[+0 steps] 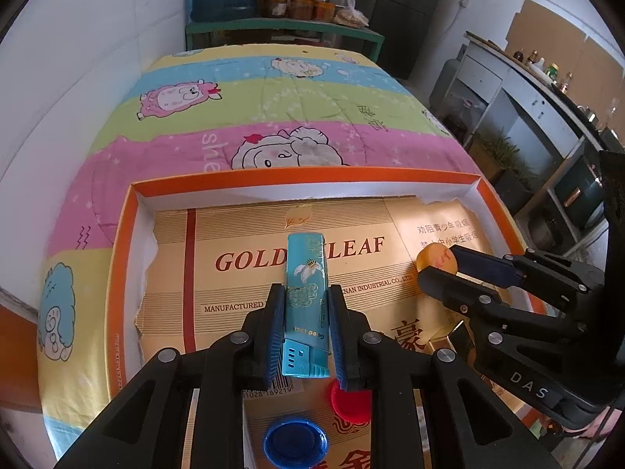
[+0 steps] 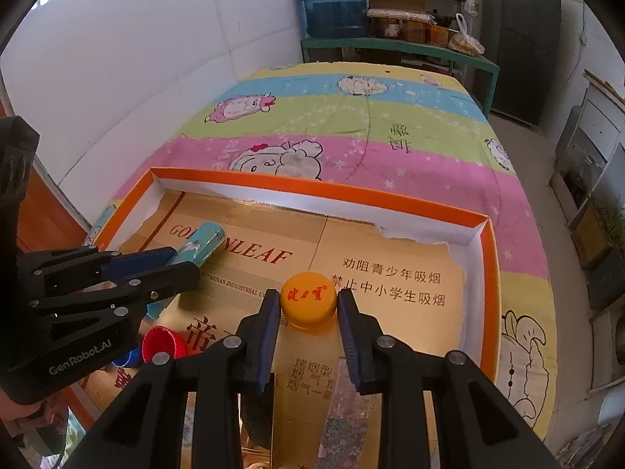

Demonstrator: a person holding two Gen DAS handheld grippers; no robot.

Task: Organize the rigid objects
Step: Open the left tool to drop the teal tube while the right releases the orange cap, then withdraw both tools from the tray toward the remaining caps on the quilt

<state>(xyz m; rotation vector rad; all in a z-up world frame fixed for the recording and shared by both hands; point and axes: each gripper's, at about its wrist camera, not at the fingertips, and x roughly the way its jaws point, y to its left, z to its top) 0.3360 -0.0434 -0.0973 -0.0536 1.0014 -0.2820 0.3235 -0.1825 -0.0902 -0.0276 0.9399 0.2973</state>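
Left gripper (image 1: 306, 312) clamped on teal lighter (image 1: 306, 297), above the orange tray (image 1: 297, 175). Right gripper (image 2: 308, 303) grips yellow cap (image 2: 308, 299). Left view alone shows blue cap (image 1: 295, 441) fully; red cap (image 1: 349, 400) half hidden by finger. Bottle under yellow cap hard to make out.

A lived-in room of a home: a bed under a striped cartoon-sheep quilt (image 2: 351, 133), a green metal shelf (image 2: 398, 49) with food jars and a blue water jug (image 2: 334, 0), a dark tall refrigerator (image 2: 521, 39).
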